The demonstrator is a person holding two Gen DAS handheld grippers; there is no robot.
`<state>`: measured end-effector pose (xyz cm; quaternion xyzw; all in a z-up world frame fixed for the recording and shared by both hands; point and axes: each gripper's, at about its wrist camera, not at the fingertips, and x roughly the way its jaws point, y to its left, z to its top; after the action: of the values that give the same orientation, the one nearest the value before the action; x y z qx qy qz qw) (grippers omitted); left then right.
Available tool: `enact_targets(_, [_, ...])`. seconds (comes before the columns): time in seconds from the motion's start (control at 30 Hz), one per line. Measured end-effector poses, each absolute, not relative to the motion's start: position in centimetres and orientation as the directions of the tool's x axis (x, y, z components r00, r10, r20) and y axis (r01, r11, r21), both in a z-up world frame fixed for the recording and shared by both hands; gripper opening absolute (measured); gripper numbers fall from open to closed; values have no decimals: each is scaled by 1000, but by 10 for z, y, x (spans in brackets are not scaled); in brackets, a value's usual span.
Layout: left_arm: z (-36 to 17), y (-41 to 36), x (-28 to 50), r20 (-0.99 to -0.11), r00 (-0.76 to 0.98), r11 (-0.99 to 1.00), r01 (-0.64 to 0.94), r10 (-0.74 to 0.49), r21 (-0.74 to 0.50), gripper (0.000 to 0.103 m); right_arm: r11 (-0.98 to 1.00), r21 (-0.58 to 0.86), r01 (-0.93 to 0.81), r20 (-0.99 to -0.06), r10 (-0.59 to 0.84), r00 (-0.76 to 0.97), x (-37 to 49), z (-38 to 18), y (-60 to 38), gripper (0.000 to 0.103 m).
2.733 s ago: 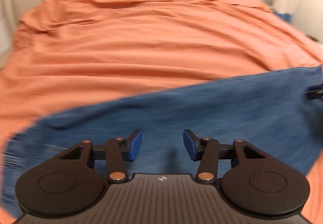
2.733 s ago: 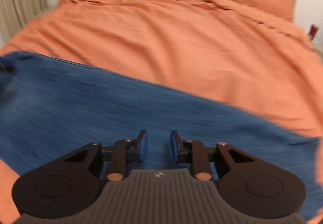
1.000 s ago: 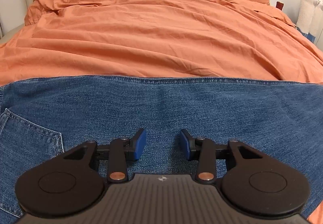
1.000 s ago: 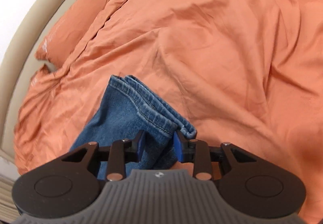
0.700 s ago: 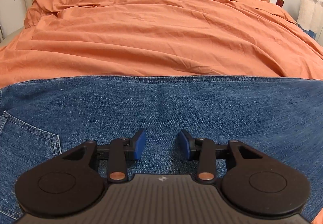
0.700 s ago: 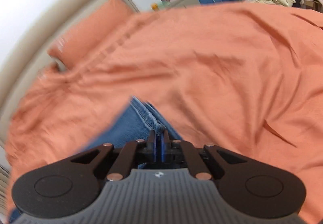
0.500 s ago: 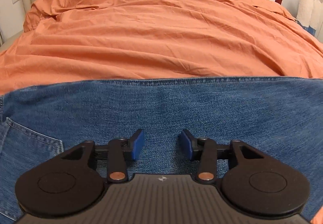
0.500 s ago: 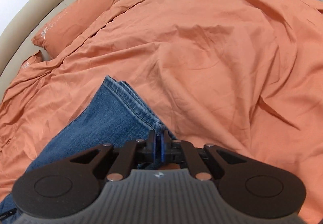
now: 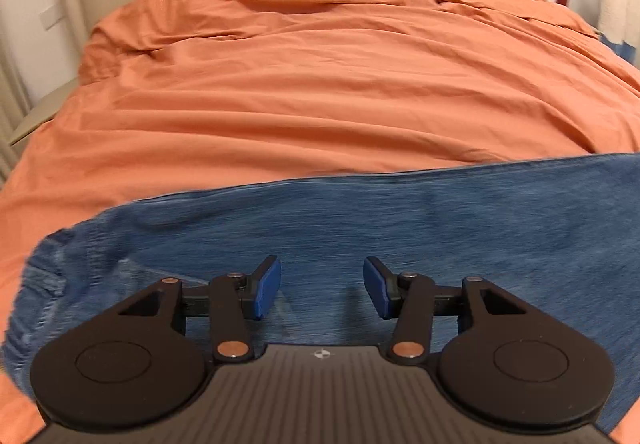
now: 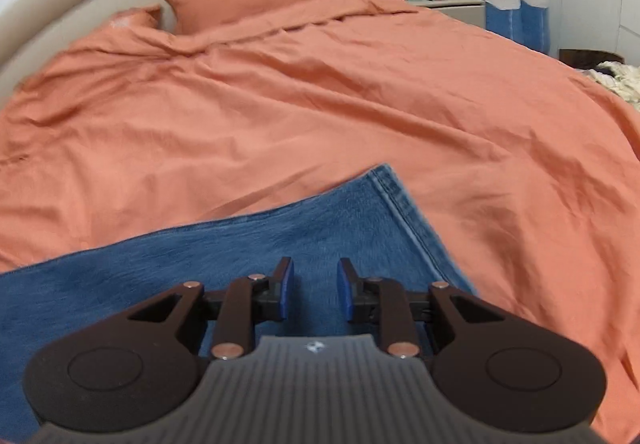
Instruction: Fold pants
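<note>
Blue denim pants [image 9: 400, 219] lie flat on the wrinkled orange duvet [image 9: 320, 83], both grippers' jaws apart above them.

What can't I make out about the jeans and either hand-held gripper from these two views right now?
- Left wrist view: the jeans are motion-blurred, so seams and pockets are unreadable; their right end runs off the frame edge.
- Left wrist view: the left hand-held gripper body hides the near edge of the denim.
- Right wrist view: the right hand-held gripper covers the denim below the hem; how many layers lie there is unclear.
- Neither view shows the other gripper.
</note>
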<state>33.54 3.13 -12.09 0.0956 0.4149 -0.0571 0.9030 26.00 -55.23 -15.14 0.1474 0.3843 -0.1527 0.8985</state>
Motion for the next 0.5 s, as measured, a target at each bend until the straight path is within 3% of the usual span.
enact_targets(0.07, [-121, 48, 337, -758, 653, 979, 156, -2, 132, 57, 896, 114, 429, -752, -205, 627, 279, -164, -559, 19])
enact_targets(0.2, [-124, 83, 341, -759, 649, 985, 88, 57, 150, 57, 868, 80, 489, -775, -254, 579, 300, -183, -582, 0])
enact_targets(0.5, [-102, 162, 318, -714, 696, 997, -69, 73, 34, 58, 878, -40, 477, -778, -327, 536, 310, -173, -565, 3])
